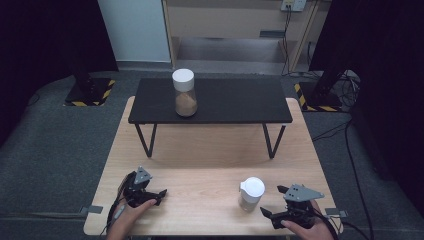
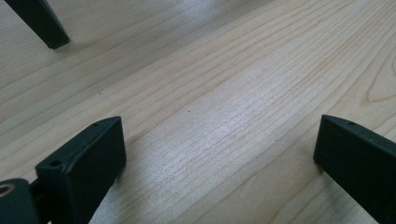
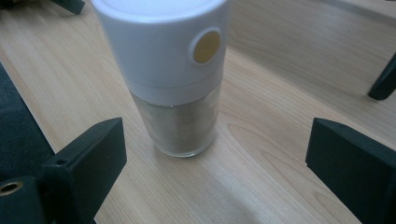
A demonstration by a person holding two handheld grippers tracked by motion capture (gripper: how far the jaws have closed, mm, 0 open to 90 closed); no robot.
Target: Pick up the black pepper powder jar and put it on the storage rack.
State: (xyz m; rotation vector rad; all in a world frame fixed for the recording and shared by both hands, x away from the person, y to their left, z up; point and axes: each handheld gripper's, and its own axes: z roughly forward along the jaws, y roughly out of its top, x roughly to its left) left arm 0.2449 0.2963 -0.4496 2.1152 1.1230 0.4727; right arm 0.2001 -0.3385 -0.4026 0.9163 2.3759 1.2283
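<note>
A spice jar (image 1: 251, 194) with a white cap and a clear glass body stands upright on the wooden table near its front right. In the right gripper view this jar (image 3: 173, 79) shows a round yellow button on its cap and stands a little beyond the two jaws. My right gripper (image 1: 274, 201) is open just right of it, not touching. A second, similar jar (image 1: 184, 93) with brown contents stands on the black shelf (image 1: 235, 100) at the back. My left gripper (image 1: 159, 196) rests open over bare wood at the front left, nothing between its fingers (image 2: 88, 158).
The black shelf stands on thin metal legs (image 1: 146, 141) across the back half of the wooden table (image 1: 200, 165). Grey carpet surrounds the table. Stands with yellow-black striped bases (image 1: 90, 92) sit on the floor at both back corners, with cables at the right.
</note>
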